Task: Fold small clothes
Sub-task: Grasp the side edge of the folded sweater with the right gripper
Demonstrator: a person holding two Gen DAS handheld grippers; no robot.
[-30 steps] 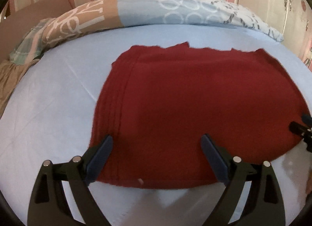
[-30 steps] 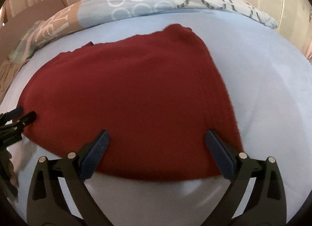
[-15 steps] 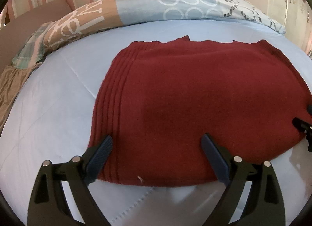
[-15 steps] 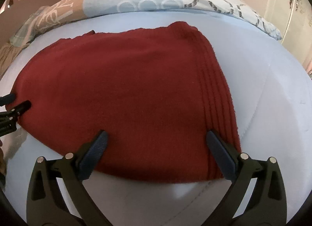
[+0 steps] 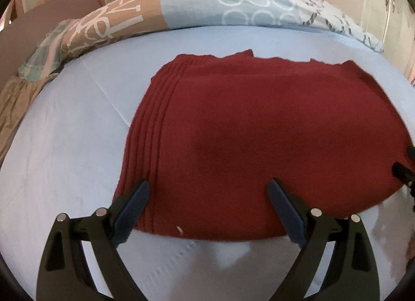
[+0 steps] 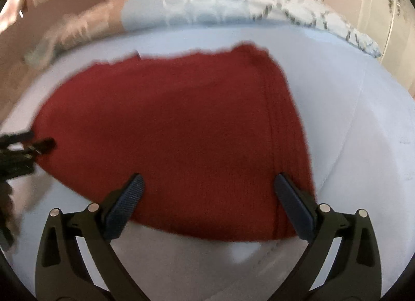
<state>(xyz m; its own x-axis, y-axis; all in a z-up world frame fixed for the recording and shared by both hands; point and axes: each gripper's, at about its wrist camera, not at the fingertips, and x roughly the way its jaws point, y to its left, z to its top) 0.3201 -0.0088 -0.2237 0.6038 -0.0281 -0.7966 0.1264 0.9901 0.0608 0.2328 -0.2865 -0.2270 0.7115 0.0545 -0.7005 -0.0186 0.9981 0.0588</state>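
Red garment (image 5: 259, 140) lies flat on the bed (image 5: 64, 145). Left hand-held gripper (image 5: 208, 197) and right hand-held gripper (image 6: 207, 189) both wide, empty, at near hem. Pinch both corners evenly, then lift together.

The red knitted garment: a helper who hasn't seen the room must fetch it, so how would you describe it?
On the pale blue bed sheet, in front of the patterned quilt, lies the dark red knitted garment. It is the only solid red item, flat, with ribbed bands along both side edges.
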